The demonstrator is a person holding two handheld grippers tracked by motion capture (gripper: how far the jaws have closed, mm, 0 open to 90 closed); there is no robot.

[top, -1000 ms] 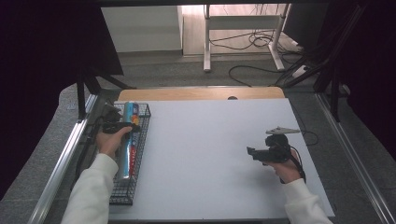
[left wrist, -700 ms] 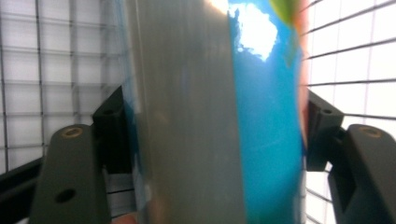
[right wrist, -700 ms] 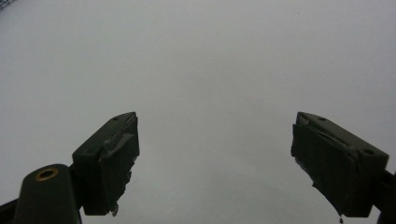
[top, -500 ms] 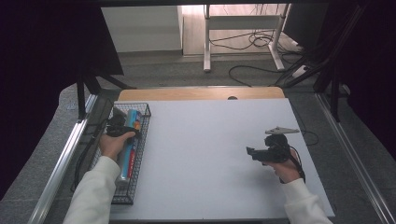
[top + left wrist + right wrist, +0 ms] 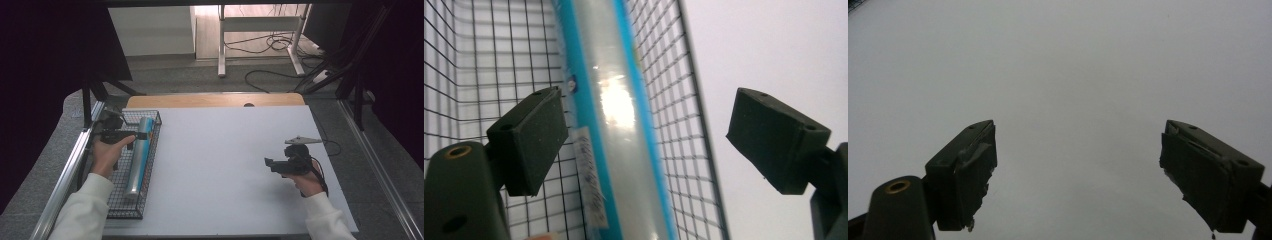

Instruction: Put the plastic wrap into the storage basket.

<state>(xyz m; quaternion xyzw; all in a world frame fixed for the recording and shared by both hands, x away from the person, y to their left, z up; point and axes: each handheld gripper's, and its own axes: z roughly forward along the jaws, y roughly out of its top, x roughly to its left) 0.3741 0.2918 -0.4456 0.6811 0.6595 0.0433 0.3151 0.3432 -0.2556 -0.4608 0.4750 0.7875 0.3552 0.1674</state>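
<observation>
The blue-edged roll of clear film lies lengthwise in the black wire basket at the table's left edge. The left tool hovers above it, released, its jaws having just been opening with nothing between them. The right tool rests over bare table, jaws spread wide and empty.

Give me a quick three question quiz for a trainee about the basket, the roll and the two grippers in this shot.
1. True or false: the left gripper is clamped on the roll.
2. Where does the roll lie?
A. on the bare white table
B. inside the wire basket
C. in the right gripper
3. What lies between the right gripper's fingers?

Key:
1. False; its fingers stand open above the roll.
2. B
3. Nothing; they are open over the white table.
</observation>
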